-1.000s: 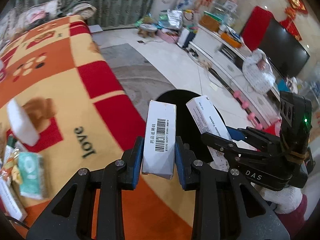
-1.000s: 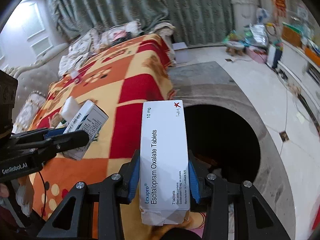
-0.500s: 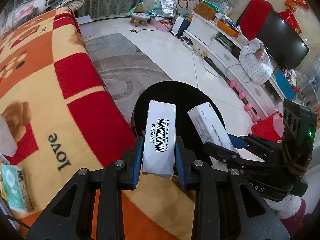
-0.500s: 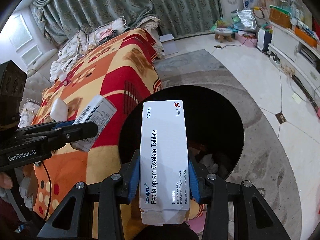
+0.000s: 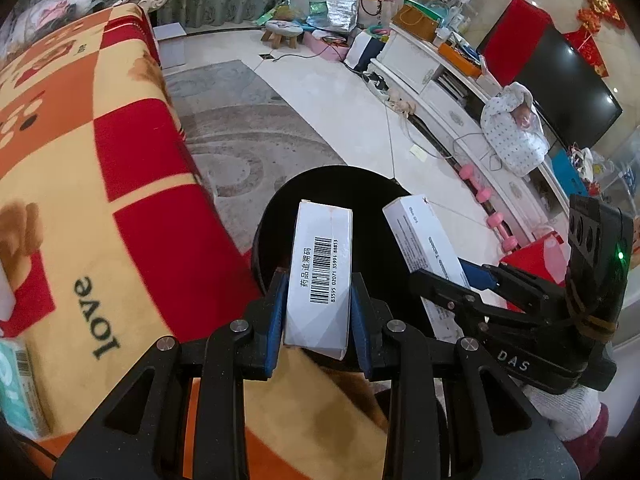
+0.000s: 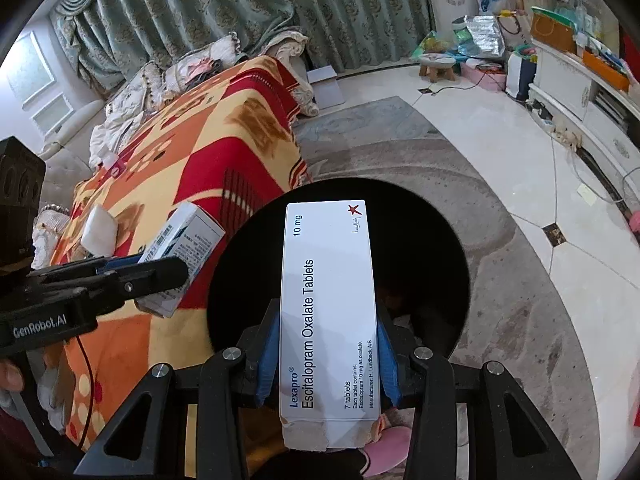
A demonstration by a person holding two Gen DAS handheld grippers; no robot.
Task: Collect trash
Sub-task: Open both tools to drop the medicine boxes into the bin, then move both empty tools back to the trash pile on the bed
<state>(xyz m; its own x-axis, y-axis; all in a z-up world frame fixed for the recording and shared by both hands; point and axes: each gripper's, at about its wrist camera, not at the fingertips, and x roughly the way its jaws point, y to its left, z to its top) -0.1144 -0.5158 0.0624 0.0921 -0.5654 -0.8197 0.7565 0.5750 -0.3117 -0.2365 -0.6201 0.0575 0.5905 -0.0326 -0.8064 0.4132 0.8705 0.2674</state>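
Note:
My left gripper (image 5: 318, 312) is shut on a small white barcode box (image 5: 322, 272), held over the near rim of the round black trash bin (image 5: 340, 184) on the floor. My right gripper (image 6: 327, 354) is shut on a long white Lexapro tablet box (image 6: 326, 304), which hangs above the bin's dark opening (image 6: 424, 248). Each gripper shows in the other's view: the right gripper (image 5: 460, 276) with its box (image 5: 428, 240) to the right, the left gripper (image 6: 156, 270) with its box (image 6: 184, 248) to the left. Some trash lies at the bin's bottom.
A red, orange and yellow blanket (image 5: 80, 200) covers the sofa left of the bin, with a white pad (image 6: 99, 231) and a teal packet (image 5: 18, 392) on it. A grey rug (image 6: 500, 280) lies under the bin. A white TV cabinet (image 5: 452, 92) and pink dumbbells (image 5: 480, 192) stand right.
Both grippers, each keeping its box, have moved off the blanket toward the bin and a little lower. The bin's opening now fills more of both views.

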